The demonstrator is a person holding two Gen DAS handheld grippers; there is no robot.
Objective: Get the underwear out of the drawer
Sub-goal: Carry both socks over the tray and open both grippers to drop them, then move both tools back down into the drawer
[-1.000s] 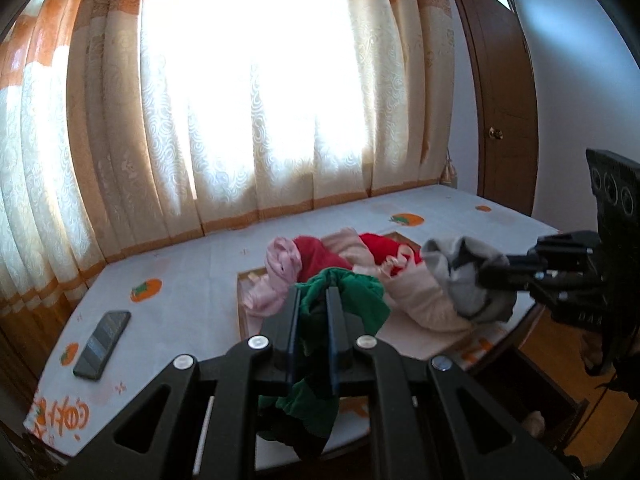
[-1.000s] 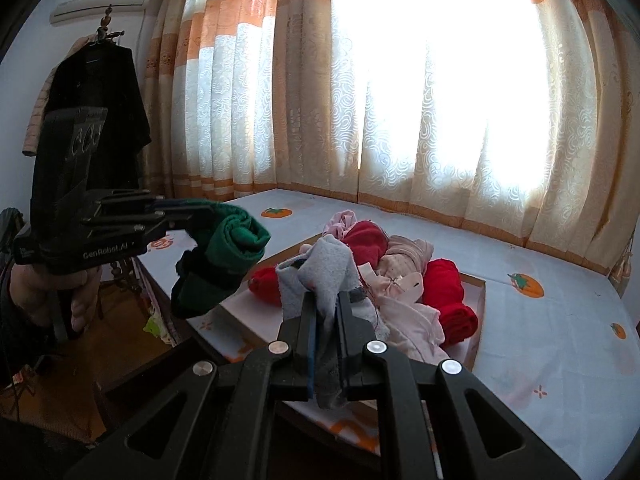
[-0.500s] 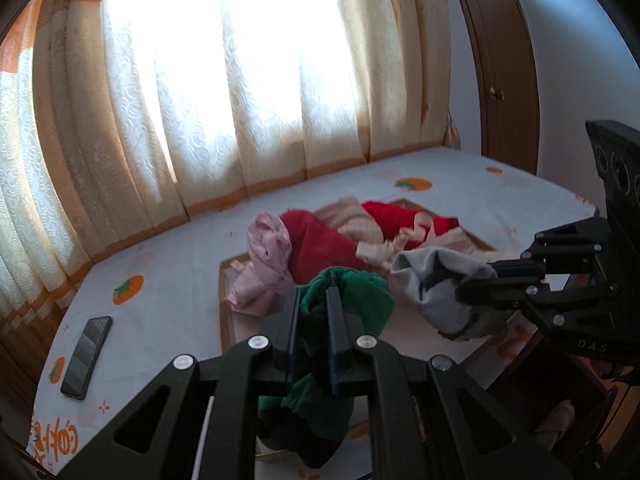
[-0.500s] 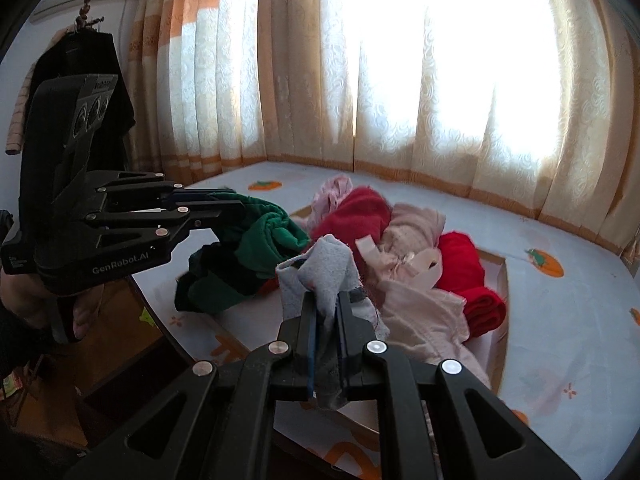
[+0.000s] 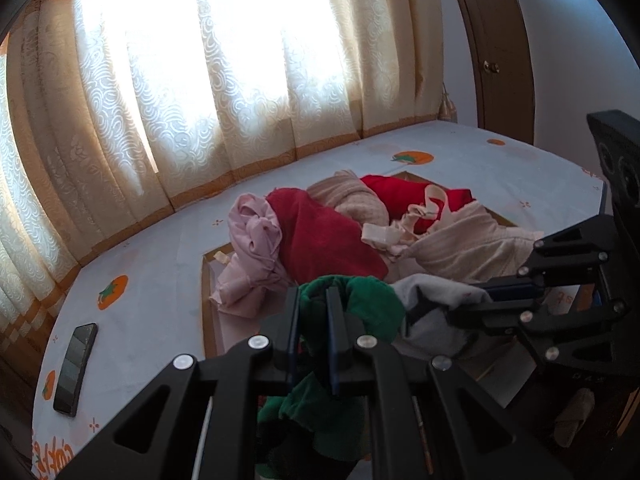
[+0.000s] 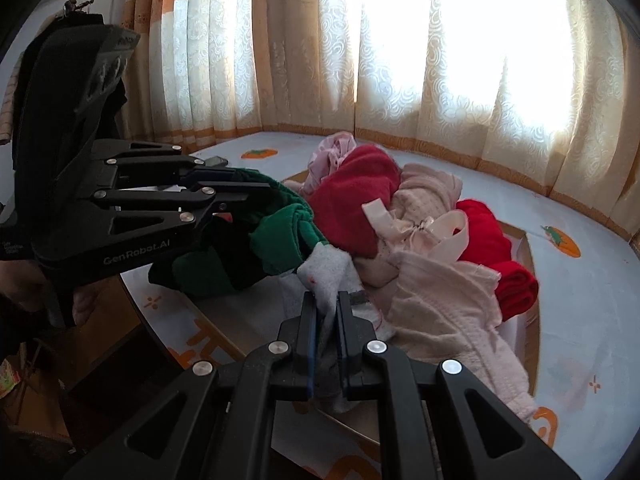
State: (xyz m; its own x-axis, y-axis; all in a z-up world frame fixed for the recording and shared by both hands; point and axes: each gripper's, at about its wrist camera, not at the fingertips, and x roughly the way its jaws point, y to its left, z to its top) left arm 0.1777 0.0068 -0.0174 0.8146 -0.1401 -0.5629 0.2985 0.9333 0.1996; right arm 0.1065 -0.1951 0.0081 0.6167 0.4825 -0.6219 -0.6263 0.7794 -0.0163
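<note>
Phone [image 5: 75,368] lies apart; left fingers [image 5: 312,320] pinch green underwear [image 5: 368,308], right fingers [image 6: 327,312] pinch grey underwear [image 6: 326,276].

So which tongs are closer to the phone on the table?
Left. The left tongs, shut on the green underwear, are on the phone's side; the right tongs, holding the grey underwear, are farther across.
</note>
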